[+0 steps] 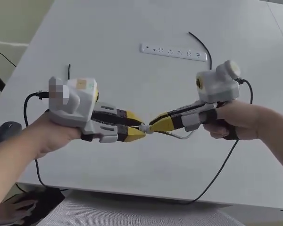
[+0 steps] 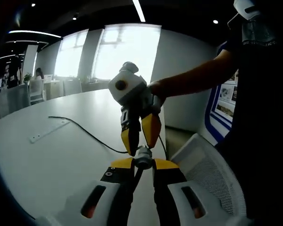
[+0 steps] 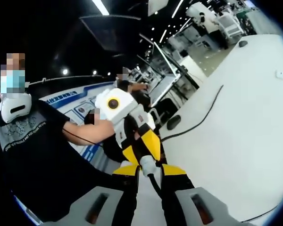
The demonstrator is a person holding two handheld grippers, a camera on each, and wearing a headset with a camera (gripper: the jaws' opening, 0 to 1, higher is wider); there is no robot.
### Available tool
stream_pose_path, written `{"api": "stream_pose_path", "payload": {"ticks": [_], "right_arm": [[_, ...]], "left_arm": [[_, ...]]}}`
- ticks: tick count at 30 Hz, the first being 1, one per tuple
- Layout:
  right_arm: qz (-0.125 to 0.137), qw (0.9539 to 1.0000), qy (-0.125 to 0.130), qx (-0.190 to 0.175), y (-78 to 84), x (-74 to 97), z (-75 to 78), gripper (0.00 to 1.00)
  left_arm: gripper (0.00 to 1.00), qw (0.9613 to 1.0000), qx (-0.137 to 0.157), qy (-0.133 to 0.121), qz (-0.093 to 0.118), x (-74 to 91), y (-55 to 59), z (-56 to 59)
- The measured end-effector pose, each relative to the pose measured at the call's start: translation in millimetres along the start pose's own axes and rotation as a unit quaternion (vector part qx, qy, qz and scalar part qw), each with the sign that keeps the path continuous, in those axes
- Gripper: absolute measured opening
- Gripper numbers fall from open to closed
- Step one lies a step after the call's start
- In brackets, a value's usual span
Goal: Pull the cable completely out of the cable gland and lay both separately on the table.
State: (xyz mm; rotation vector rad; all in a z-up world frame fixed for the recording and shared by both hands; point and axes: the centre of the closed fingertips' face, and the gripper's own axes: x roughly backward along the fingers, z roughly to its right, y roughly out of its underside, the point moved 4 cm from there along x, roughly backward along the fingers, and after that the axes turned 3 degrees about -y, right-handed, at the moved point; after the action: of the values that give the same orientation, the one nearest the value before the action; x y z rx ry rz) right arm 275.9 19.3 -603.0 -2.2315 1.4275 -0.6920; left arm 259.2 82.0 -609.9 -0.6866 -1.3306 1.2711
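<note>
Left gripper (image 2: 142, 165) clamps cable gland (image 2: 142, 157); head view shows cable (image 1: 181, 137) sagging beneath.

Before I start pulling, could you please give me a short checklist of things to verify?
1. Left gripper shut on the cable gland: ok.
2. Right gripper shut on the cable beside the gland: looks ok.
3. Cable fully out of the gland: not ok, they are joined.
4. Loose cable hangs free under the right gripper: ok.
5. Table beneath both grippers for laying down: ok.
6. Power strip well away from the work: ok.
</note>
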Motion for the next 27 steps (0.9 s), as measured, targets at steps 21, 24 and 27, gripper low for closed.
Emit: {"api": "stream_pose_path", "payload": {"ticks": [21,24,27], "right_arm": [[-0.071,0.9897,0.047,0.115,6.6,-1.1,-0.4,0.07],[-0.094,0.9738,0.076,0.192,5.2,-2.7,-4.5,0.07],[-0.109,0.9571,0.113,0.244,0.7,-4.4,-8.9,0.06]], "left_arm": [[0.14,0.9995,0.030,0.005,0.002,-4.7,2.0,1.0],[0.14,0.9991,0.042,0.005,0.005,-2.7,0.7,2.2],[0.14,0.9982,0.058,0.002,0.014,0.7,-1.0,-1.3]]}}
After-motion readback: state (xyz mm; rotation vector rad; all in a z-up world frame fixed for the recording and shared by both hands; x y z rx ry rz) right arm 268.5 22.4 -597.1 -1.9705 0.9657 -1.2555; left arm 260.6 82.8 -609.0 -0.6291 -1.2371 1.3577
